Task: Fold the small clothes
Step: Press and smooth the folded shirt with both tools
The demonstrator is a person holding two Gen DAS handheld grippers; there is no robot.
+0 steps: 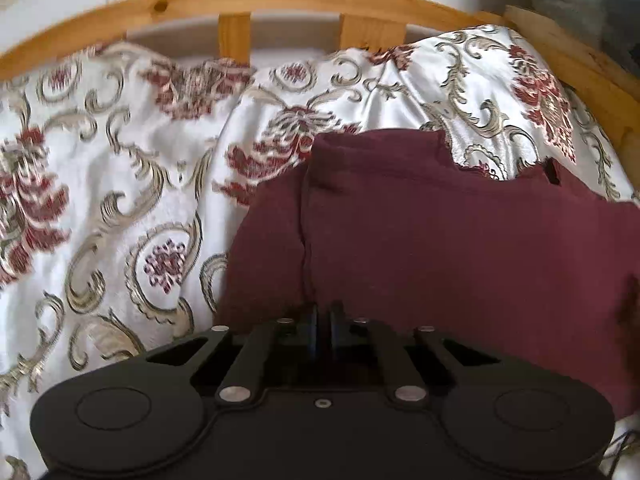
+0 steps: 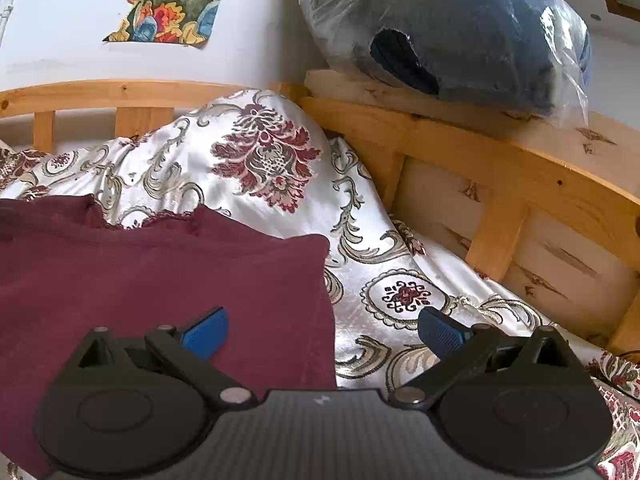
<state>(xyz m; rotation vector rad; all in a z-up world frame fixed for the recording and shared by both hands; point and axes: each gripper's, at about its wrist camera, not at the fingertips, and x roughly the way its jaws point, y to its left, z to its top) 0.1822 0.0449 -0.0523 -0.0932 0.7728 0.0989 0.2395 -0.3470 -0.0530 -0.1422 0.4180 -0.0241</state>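
Nearest in the left wrist view, the left gripper [image 1: 323,320] is seen with its two dark fingers pressed together, almost no gap between them. Their tips sit at the near edge of the maroon garment [image 1: 440,240], over a vertical crease in the cloth; whether a fold of fabric is pinched between the pads cannot be told, since the tips blend into the dark cloth. The garment is spread ahead of this gripper and to its right, lying flat on the patterned bedspread [image 1: 120,200].

In the right wrist view, the right gripper [image 2: 322,332] is held with its jaws spread wide. The blue pad of one finger [image 2: 208,334] is seen over the maroon garment [image 2: 160,280], near its right-hand edge, while the other blue pad [image 2: 438,332] is over the bedspread [image 2: 380,280], clear of the cloth. The garment's right edge is thus placed between the two fingers, and no pad is seen pressing on it.

Farther off, the garment's far edge shows a scalloped neckline against the bedspread. Beyond that a wooden bed frame [image 2: 500,184] is seen, with a plastic-wrapped dark bundle [image 2: 460,28] resting on it, and a colourful picture [image 2: 168,0] is fixed to the white wall
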